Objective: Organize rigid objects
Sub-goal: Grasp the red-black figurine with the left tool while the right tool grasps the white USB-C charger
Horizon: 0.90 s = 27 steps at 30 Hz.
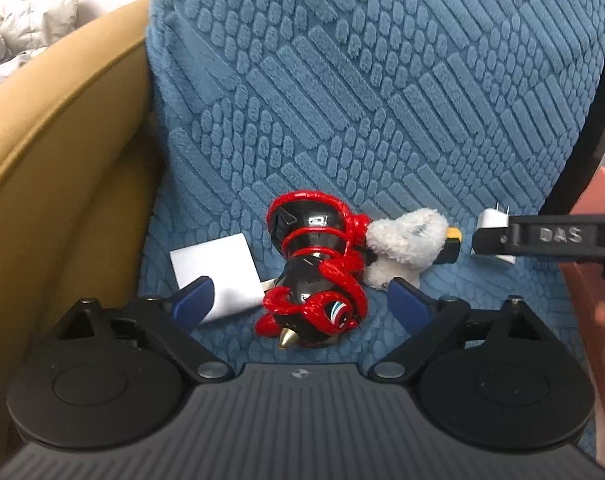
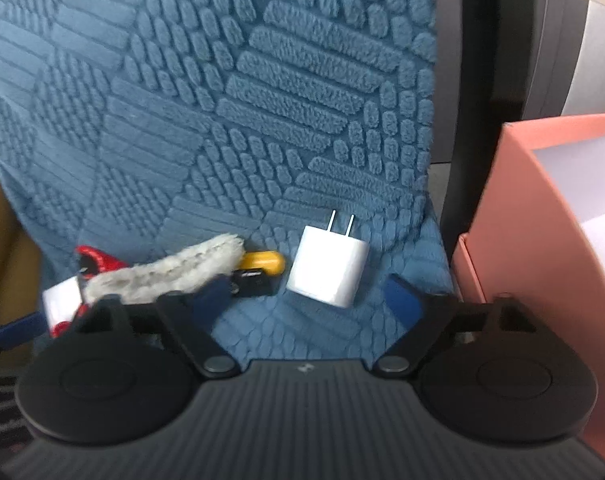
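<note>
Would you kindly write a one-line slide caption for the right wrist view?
Right gripper open around a white two-prong charger on blue textured fabric, pink box alongside.

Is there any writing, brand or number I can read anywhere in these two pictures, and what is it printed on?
"DAS": raised letters on the black finger of the right gripper, seen in the left wrist view.
Small white emblem on each gripper's ribbed grey body: a mark, not readable text.
White marking on the black and red toy: too small to read.
Pale lettering on a dark object at the lower left edge of the right wrist view: cut off and blurred.
</note>
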Each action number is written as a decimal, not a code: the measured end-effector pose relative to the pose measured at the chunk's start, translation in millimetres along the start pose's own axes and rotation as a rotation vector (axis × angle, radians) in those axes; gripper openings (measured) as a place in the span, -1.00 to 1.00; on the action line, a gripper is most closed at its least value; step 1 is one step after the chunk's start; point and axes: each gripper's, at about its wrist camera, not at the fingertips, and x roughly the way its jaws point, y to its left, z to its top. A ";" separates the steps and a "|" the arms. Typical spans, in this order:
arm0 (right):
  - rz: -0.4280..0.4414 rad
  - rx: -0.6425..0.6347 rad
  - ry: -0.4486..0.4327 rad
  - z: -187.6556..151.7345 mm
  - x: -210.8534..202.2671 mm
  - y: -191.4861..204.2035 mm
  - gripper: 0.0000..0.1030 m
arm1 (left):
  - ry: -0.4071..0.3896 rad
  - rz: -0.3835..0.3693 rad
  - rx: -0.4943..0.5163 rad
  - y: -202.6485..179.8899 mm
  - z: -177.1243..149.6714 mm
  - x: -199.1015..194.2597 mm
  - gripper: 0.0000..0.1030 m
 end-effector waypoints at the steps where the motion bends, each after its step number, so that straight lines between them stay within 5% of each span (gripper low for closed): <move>1: -0.010 -0.001 0.008 1.2 5.0 0.3 0.42 | 0.007 -0.003 0.001 0.0 0.5 1.2 0.74; 12: -0.046 0.005 0.058 6.2 35.6 0.6 0.35 | -0.005 -0.033 0.003 -2.0 1.0 11.2 0.53; 21: -0.070 -0.007 0.099 14.0 43.6 3.6 0.00 | -0.026 -0.039 0.057 -20.3 -3.3 17.8 0.52; 23: -0.067 0.000 0.099 14.8 41.1 -1.5 0.01 | -0.020 -0.040 0.035 -21.5 -3.3 19.5 0.24; 27: -0.066 -0.032 0.084 10.7 30.9 -4.5 0.00 | -0.010 -0.078 -0.022 -15.1 0.2 19.6 0.24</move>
